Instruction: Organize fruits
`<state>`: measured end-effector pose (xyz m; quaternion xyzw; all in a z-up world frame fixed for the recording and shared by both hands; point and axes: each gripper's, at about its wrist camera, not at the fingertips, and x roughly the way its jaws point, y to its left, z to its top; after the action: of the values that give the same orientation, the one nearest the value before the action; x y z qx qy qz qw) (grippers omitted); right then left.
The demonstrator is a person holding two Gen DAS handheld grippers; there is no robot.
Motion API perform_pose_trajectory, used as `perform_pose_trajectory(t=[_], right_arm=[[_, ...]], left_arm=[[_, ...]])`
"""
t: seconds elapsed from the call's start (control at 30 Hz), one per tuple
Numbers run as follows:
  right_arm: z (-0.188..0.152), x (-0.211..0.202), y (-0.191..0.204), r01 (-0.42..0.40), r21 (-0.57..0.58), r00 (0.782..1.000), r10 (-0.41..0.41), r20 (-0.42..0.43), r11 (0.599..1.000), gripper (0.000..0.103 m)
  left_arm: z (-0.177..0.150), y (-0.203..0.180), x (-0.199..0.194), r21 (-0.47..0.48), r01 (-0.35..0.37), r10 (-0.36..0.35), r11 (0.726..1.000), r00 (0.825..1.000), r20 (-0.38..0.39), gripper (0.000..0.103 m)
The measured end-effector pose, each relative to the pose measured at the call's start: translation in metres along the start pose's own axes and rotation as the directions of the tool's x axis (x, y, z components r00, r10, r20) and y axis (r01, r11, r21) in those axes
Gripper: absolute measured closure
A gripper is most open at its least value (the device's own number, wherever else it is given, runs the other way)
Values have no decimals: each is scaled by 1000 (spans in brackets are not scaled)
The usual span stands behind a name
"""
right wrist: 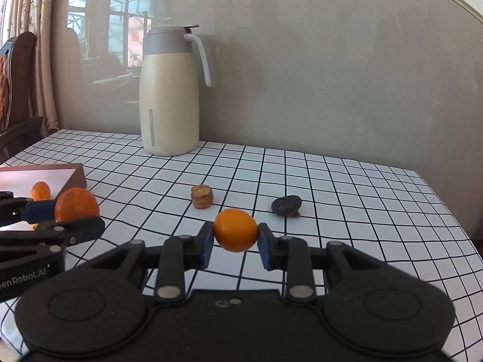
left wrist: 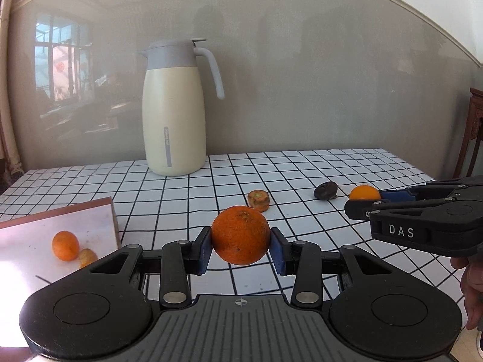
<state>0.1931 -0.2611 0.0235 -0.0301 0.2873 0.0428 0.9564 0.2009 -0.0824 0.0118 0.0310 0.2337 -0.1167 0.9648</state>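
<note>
My left gripper (left wrist: 241, 249) is shut on a large orange (left wrist: 240, 234), held clear above the checked tablecloth; the same orange (right wrist: 76, 204) shows at the left of the right wrist view. My right gripper (right wrist: 235, 240) is shut on a small, smooth orange fruit (right wrist: 235, 230), also lifted off the cloth; the left wrist view shows that fruit (left wrist: 364, 193) at the far right. A pink-topped box (left wrist: 57, 235) at the left holds a small orange (left wrist: 65, 245) and a dull yellow piece (left wrist: 87, 257). A carrot chunk (right wrist: 202, 196) and a dark wrinkled fruit (right wrist: 286, 205) lie on the cloth.
A tall cream thermos jug (left wrist: 174, 111) with a grey lid stands at the back near the grey wall. The table's right edge (right wrist: 449, 208) lies beyond the dark fruit. A wooden chair (right wrist: 18, 90) stands at the left. A person's hand (left wrist: 474, 289) shows at the right.
</note>
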Motion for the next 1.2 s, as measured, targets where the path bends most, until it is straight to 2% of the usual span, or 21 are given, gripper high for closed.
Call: perform_pose_trajectory(t=[0.27, 0.5, 0.93, 1.2], right_arm=[[-5, -22, 29, -46, -53, 999, 46, 14, 998, 81], [1, -29, 65, -130, -103, 990, 135, 38, 986, 81], [12, -36, 130, -295, -202, 949, 311, 55, 934, 81], [16, -38, 163, -360, -241, 921, 384, 61, 901, 81]], left_arm=[[-13, 43, -40, -13, -84, 85, 996, 996, 23, 63], [-27, 86, -68, -51, -157, 159, 986, 987, 30, 63], [-45, 128, -100, -75, -260, 263, 963, 964, 30, 63], [-55, 162, -120, -109, -338, 342, 935, 939, 28, 63]])
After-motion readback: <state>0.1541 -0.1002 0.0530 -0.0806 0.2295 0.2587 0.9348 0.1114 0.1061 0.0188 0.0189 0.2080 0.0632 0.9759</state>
